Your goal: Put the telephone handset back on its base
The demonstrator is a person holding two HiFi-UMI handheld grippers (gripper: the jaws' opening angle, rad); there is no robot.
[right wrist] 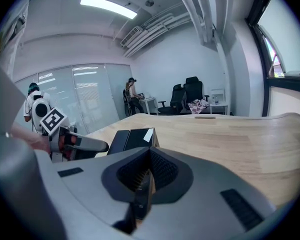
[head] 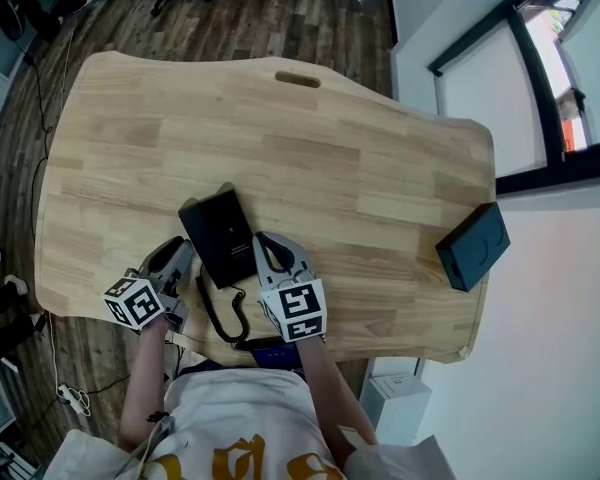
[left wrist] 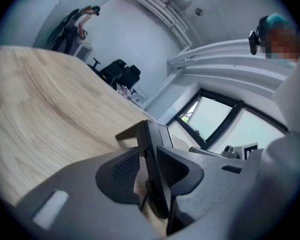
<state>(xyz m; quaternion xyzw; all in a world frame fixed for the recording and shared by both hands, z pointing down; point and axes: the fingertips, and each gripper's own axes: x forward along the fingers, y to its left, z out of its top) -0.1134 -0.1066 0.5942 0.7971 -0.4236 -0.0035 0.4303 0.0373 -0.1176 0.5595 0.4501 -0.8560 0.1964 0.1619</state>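
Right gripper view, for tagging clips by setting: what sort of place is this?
Probably an office: black swivel chairs by the far wall, a glass partition, and a telephone on the wooden table.

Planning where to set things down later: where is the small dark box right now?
In the head view, the dark box sits at the right edge of the table, well away from the telephone at the near edge.

— What is lying on the table (head: pixel 380 158)?
— A flat black telephone (head: pixel 220 233) is lying face up near the front edge, slightly aslant.
— And the cord?
— The coiled black cord (head: pixel 217 320) is trailing from its near end toward the table's edge. From above I am not telling handset from base.
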